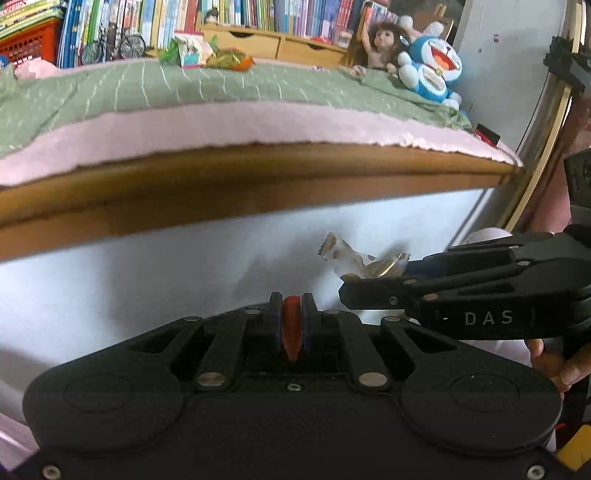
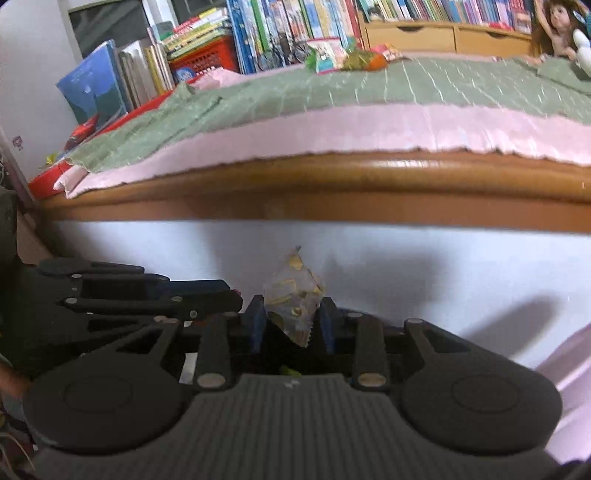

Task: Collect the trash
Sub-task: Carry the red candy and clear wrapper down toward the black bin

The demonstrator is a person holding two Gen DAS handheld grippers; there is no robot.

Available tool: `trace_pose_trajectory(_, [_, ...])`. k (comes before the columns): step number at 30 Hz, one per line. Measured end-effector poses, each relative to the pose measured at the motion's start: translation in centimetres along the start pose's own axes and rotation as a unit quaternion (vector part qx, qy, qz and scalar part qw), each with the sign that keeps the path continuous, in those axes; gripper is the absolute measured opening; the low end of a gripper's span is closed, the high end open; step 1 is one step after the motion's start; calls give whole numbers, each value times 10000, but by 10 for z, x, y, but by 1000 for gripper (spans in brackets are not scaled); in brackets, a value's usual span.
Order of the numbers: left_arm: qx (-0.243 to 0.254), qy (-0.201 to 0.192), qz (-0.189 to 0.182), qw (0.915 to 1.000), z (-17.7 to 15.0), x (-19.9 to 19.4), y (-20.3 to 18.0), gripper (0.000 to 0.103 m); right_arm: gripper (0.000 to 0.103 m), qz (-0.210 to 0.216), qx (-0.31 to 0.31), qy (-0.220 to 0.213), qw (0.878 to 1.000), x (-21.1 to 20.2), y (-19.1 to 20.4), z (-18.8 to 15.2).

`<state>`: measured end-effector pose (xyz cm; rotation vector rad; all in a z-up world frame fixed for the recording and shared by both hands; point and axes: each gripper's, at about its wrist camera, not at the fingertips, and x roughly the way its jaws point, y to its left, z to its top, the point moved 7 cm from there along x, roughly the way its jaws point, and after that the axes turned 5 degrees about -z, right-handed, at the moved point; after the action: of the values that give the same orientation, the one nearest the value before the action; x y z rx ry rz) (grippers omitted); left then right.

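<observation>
My left gripper point(image 1: 293, 300) is low in front of the bed's white side panel, shut on a thin red piece point(image 1: 291, 332) that stands edge-on between the blue pads. From the right, my right gripper point(image 1: 369, 278) reaches in just above it, shut on a crumpled clear wrapper with brown spots point(image 1: 351, 256). In the right wrist view that wrapper point(image 2: 293, 299) sticks up between the right gripper point(image 2: 293, 317) fingers, and the left gripper point(image 2: 221, 295) lies close on the left. More snack packets point(image 1: 207, 55) point(image 2: 343, 55) lie at the bed's far edge.
The bed has a green blanket point(image 1: 184, 88), a pink sheet point(image 1: 221, 125) and a wooden rail point(image 1: 258, 173) overhanging both grippers. A doll point(image 1: 380, 44) and a blue plush point(image 1: 432, 66) sit at the right end. Books point(image 2: 295, 22) and wooden drawers point(image 1: 258, 42) line the back. A hand point(image 1: 565, 365) holds the right gripper.
</observation>
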<state>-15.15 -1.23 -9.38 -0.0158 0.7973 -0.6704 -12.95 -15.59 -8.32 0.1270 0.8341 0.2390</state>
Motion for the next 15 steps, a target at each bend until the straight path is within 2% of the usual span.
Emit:
trace_pose_trajectory(7, [-84,163,38,9998,-5,14,5,14,37,-41,65,81,9999,5,-4,-2])
trace_pose_trajectory(10, [-95,221,124,9996,-7,18,9,25,37,-77,69,110,9999,8,-6,-1])
trace_pose_trajectory(12, [-117,252,162,9995,-7,20,12,52,37,-89,84,120,9999,9,-7,0])
trace_pose_trajectory(15, [-162,251,157,9994,-7,22,15,55,37,-115,113,128,9998,10,-7,1])
